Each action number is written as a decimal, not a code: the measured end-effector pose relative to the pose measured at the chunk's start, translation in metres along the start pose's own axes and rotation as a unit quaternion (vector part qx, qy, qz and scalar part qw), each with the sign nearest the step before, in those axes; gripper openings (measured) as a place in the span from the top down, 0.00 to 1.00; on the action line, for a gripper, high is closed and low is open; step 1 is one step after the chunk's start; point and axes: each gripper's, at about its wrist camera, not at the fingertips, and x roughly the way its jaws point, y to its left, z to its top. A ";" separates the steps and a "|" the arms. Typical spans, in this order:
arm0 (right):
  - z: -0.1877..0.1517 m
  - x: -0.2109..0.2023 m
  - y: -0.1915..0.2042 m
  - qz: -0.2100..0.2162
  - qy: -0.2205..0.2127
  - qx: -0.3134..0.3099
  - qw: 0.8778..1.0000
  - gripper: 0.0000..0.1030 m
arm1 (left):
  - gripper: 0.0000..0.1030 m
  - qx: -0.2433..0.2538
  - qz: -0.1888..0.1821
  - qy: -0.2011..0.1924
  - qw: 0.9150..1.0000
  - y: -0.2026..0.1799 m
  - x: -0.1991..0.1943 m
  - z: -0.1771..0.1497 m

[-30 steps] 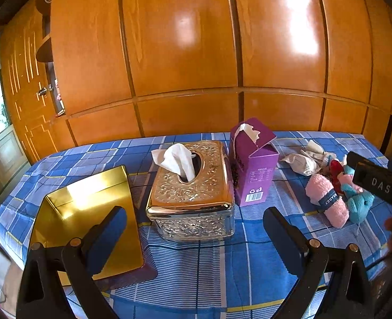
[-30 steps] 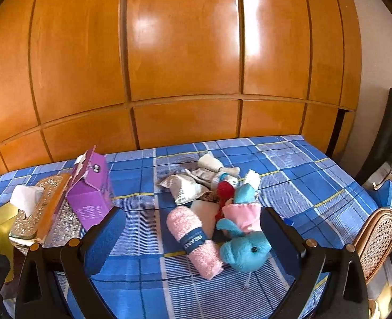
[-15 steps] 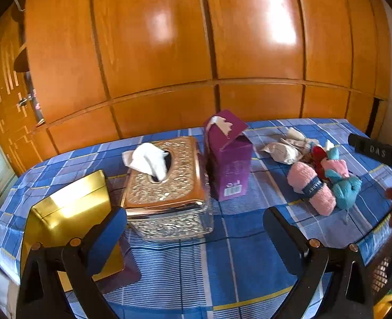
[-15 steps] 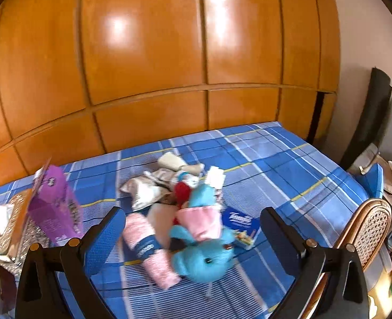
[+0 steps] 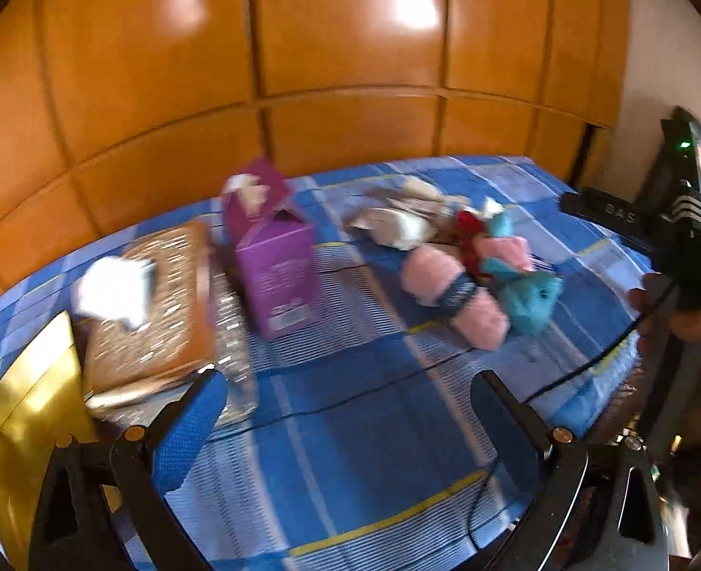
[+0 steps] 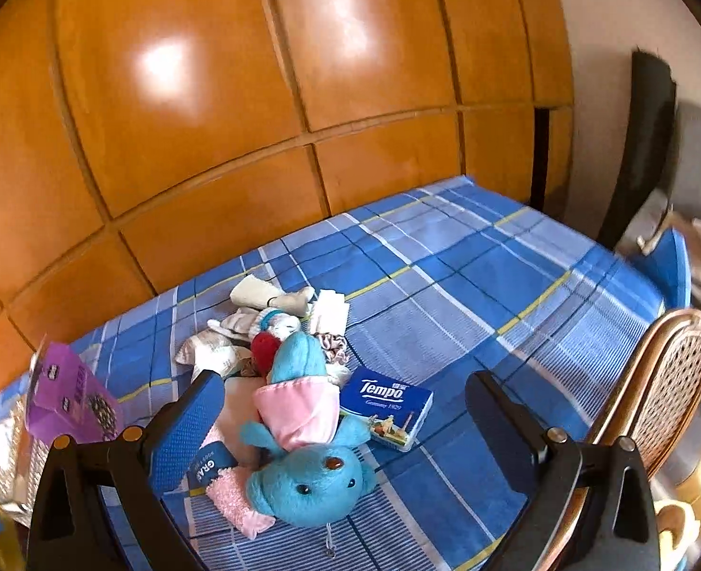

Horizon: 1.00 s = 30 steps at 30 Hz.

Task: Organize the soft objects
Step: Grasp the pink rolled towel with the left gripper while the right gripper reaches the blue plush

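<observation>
1. Left gripper (image 5: 350,421): jaws spread wide with nothing between them, above the near part of the surface (image 5: 350,452), which is covered by a blue plaid cloth.
2. Right gripper (image 6: 345,421): jaws spread wide and holding nothing; the blue plush toy (image 6: 310,476) lies between and below the two fingers without touching either. In the left wrist view this gripper appears at 3 o'clock, held by a hand (image 5: 683,333).
3. Pile of soft objects, at 1 o'clock in the left wrist view and 9 o'clock to centre in the right wrist view: the blue plush toy wears a pink garment (image 6: 298,409); a rolled pink towel (image 5: 455,290) with a dark band lies touching its left side.
4. Behind the plush toy: a red soft item (image 6: 264,349), pale socks (image 6: 269,297) and crumpled light cloths (image 6: 207,349), all touching one another.
5. Tempo tissue pack (image 6: 388,407): flat on the cloth, just beside the plush toy at its right.
6. Purple carton (image 5: 274,257): upright with its top flap open, at 11 o'clock in the left wrist view, well apart from the pile.
7. Ornate metal tissue box (image 5: 155,314): just left of the carton, a white tissue (image 5: 112,290) sticking out of its top.
8. Gold box (image 5: 31,409): at 8 o'clock, beside the tissue box.
9. Wicker chair (image 6: 659,380): at 4 o'clock in the right wrist view, off the surface's edge.
10. Orange wood panels (image 6: 255,95): behind the surface.
</observation>
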 end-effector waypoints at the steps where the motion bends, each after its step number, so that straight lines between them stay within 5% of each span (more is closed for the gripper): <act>1: 0.001 0.001 -0.005 0.006 0.002 0.010 1.000 0.00 | 0.00 0.008 -0.009 0.006 1.000 -0.006 0.006 0.004; 6: 0.002 0.005 -0.020 0.030 0.012 0.048 0.998 0.00 | 0.01 0.022 -0.053 0.049 0.997 -0.030 0.042 0.023; 8: 0.001 0.006 -0.024 0.035 0.012 0.061 0.997 0.00 | 0.08 0.029 -0.060 0.067 0.995 -0.038 0.062 0.032; 10: -0.001 0.009 -0.027 0.040 0.016 0.071 0.997 0.00 | 0.26 0.013 -0.083 0.094 0.992 -0.042 0.084 0.040; 23: -0.002 0.017 -0.037 0.068 0.032 0.097 0.992 0.00 | 0.29 -0.097 -0.099 0.167 0.976 -0.056 0.186 0.061; 25: -0.002 0.018 -0.036 0.069 0.033 0.096 0.992 0.04 | 0.56 -0.098 -0.128 0.170 0.972 -0.056 0.189 0.059; 30: -0.002 0.022 -0.033 0.069 0.044 0.090 0.993 0.12 | 0.61 -0.066 -0.146 0.159 0.974 -0.054 0.162 0.061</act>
